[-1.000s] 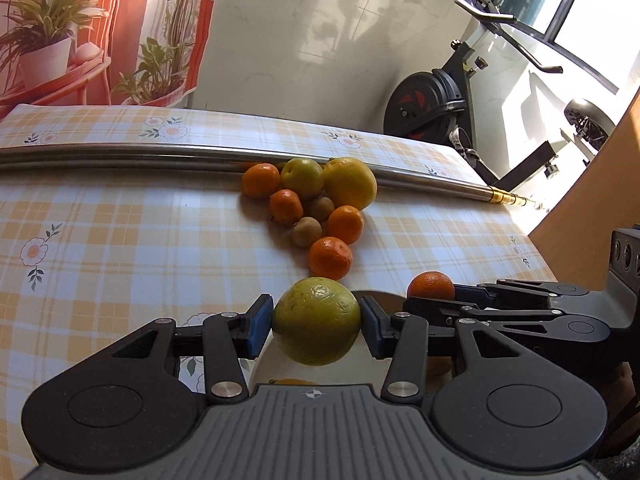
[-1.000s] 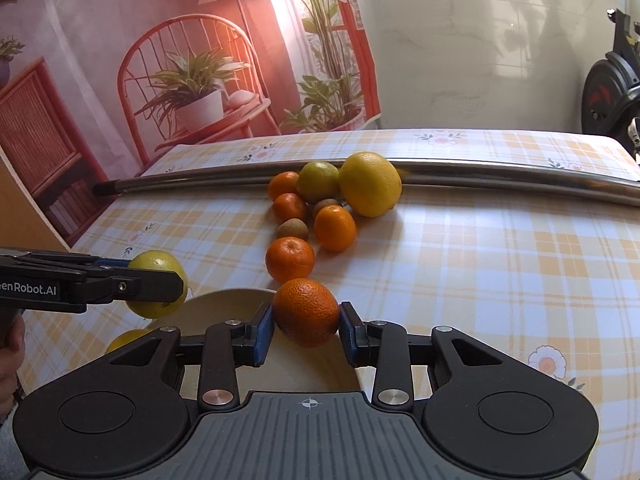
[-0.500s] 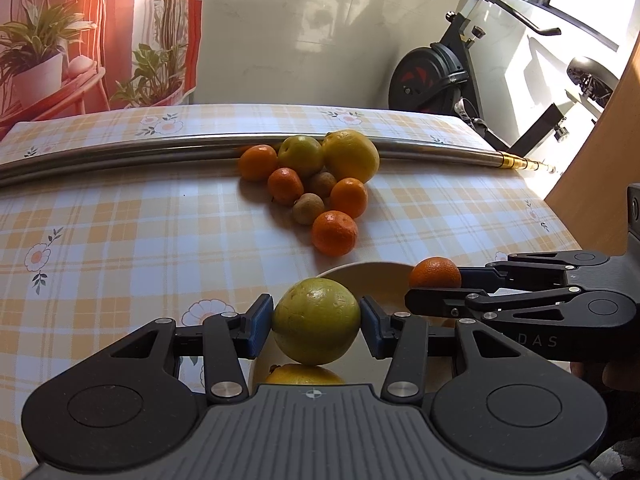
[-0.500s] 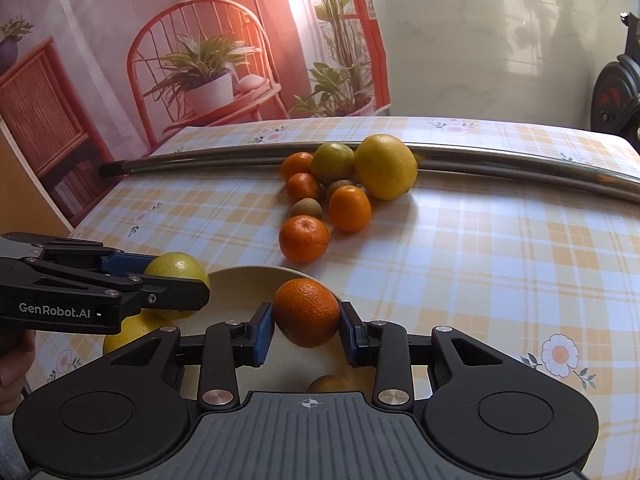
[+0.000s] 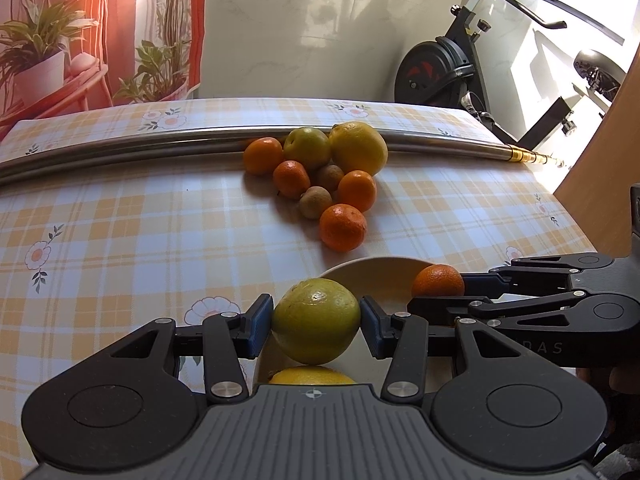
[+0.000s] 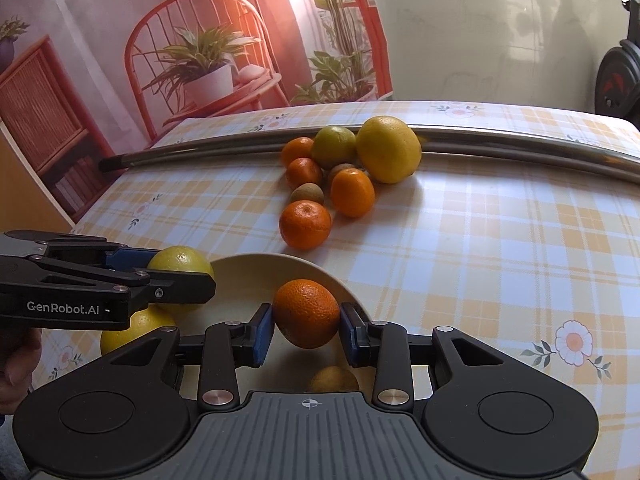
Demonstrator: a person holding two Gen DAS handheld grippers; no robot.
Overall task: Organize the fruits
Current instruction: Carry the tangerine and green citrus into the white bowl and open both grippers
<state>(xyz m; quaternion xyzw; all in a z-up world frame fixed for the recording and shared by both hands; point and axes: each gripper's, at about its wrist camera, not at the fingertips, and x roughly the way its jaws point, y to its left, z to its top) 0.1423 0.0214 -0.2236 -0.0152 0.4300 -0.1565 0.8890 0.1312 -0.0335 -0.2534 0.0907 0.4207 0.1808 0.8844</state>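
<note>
Fruit is held in both tools above the cream bowl (image 5: 360, 268) on the checked tablecloth (image 5: 120, 220). On the left, the left gripper (image 5: 316, 330) is closed to fruit width on a yellow-green citrus (image 5: 316, 326), its blue pads (image 5: 256, 330) pressed at the widest part. To the right, the right gripper (image 6: 306, 332) is clamped likewise across a mandarin (image 6: 306, 312). Both fruits are judged firm-skinned, round and apt to roll; the citrus is probably the heavier, the mandarin softer and easily bruised, so a hold across the middle with modest pressure is suited. Further back, a cluster of loose fruit (image 5: 320, 176) is left against the steel rail (image 5: 120, 152). A yellow fruit (image 5: 312, 376) under the citrus is shown by both views, but a small brown fruit (image 6: 334, 378) low in the bowl is shown only by the right wrist view
</note>
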